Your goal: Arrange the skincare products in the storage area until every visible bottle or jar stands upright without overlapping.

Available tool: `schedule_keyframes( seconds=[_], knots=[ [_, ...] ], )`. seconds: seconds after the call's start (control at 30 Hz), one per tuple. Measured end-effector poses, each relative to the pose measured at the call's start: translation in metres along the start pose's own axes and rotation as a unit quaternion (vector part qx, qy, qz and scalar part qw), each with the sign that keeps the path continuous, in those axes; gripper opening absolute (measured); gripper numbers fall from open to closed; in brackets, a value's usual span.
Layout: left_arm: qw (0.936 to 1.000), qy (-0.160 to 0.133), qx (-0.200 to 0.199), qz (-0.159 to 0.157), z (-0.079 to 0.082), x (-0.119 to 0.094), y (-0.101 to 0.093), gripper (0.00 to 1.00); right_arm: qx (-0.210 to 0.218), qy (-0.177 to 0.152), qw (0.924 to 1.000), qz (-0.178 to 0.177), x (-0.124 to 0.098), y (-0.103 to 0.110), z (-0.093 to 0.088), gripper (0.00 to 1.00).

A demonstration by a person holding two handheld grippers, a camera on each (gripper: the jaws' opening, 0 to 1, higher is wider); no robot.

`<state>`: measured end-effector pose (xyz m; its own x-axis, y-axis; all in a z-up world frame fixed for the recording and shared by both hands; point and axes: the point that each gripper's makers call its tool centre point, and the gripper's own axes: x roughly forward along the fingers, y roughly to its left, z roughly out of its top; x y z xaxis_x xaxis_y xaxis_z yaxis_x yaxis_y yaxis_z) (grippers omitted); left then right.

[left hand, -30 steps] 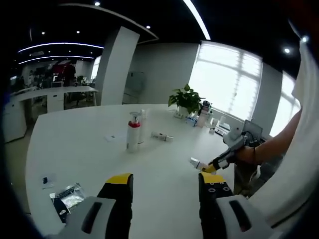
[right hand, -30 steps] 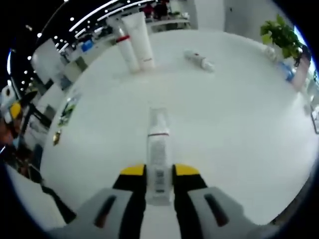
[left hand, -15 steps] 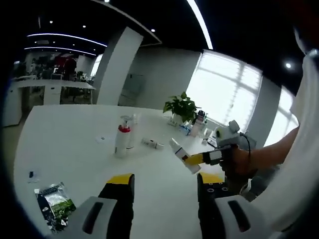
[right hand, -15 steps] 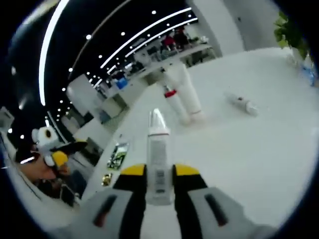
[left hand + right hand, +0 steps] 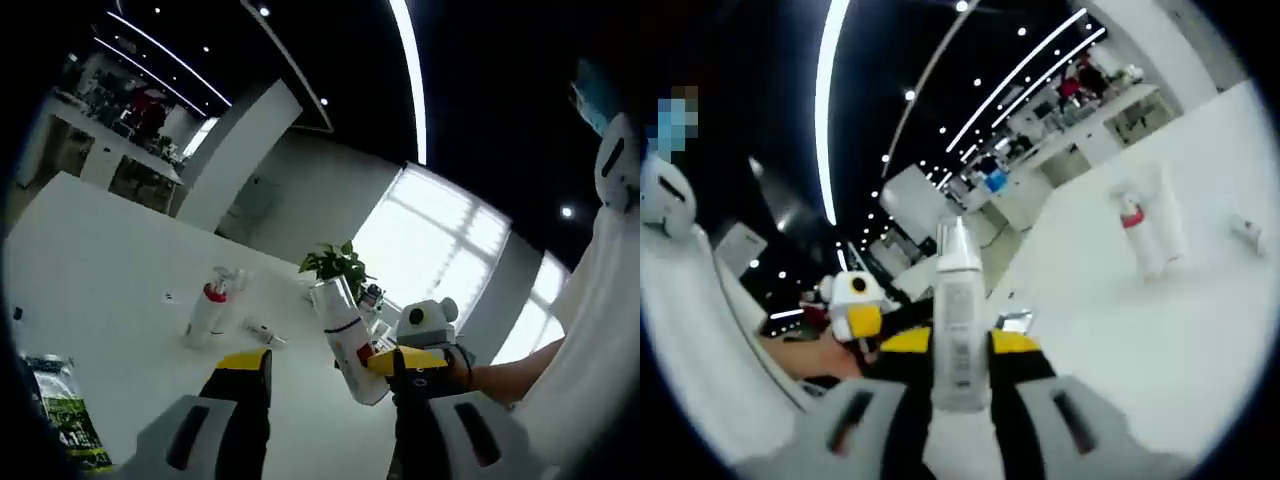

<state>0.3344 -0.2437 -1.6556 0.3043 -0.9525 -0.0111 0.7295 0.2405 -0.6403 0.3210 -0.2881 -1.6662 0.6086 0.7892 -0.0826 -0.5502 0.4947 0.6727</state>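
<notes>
My right gripper (image 5: 960, 345) is shut on a white bottle (image 5: 960, 310) with a red band, held up off the white table (image 5: 1120, 340). In the left gripper view that same white bottle (image 5: 345, 340) hangs tilted in the air just ahead of my left gripper (image 5: 330, 375), whose jaws are open with nothing between them; the right gripper (image 5: 405, 358) comes in from the right. A red-capped pump bottle (image 5: 207, 312) and a pale tube (image 5: 236, 290) stand on the table; a small tube (image 5: 262, 333) lies beside them.
A potted plant (image 5: 335, 265) and small items stand at the table's far side by the windows. A green snack packet (image 5: 60, 420) lies at the near left. The left gripper (image 5: 855, 310) and a hand (image 5: 805, 355) appear left in the right gripper view.
The right gripper has lifted the white bottle off the table and brought it up close in front of the left gripper. Both cameras have tilted upward.
</notes>
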Motion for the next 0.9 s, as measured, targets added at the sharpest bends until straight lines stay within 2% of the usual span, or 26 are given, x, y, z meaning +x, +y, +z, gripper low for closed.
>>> schedule_keyframes(
  seconds=[0.07, 0.1, 0.2, 0.43, 0.63, 0.83, 0.9],
  knots=[
    [0.9999, -0.004, -0.009, -0.007, 0.001, 0.003, -0.003, 0.48, 0.004, -0.001, 0.9999, 0.016, 0.0, 0.006, 0.003, 0.19],
    [0.9998, -0.006, -0.015, -0.014, 0.002, 0.005, -0.005, 0.47, 0.01, -0.006, 0.9992, 0.039, 0.0, 0.014, 0.005, 0.19],
    [0.9993, -0.013, -0.022, -0.028, 0.004, 0.008, -0.012, 0.42, 0.018, -0.007, 0.9974, 0.07, -0.001, 0.023, 0.008, 0.19],
    [0.9969, -0.009, -0.041, -0.066, 0.005, 0.013, -0.028, 0.38, 0.034, 0.008, 0.9908, 0.131, 0.0, 0.043, 0.005, 0.19],
    [0.9958, -0.005, -0.045, -0.08, 0.005, 0.015, -0.033, 0.37, 0.039, 0.021, 0.9877, 0.15, 0.006, 0.047, -0.001, 0.19],
    [0.994, -0.004, -0.046, -0.099, 0.005, 0.014, -0.04, 0.26, 0.047, 0.028, 0.9861, 0.157, 0.007, 0.049, -0.004, 0.19],
    [0.9936, -0.004, -0.049, -0.102, 0.005, 0.014, -0.041, 0.25, 0.045, 0.034, 0.9857, 0.159, 0.007, 0.049, -0.007, 0.19]
  ],
)
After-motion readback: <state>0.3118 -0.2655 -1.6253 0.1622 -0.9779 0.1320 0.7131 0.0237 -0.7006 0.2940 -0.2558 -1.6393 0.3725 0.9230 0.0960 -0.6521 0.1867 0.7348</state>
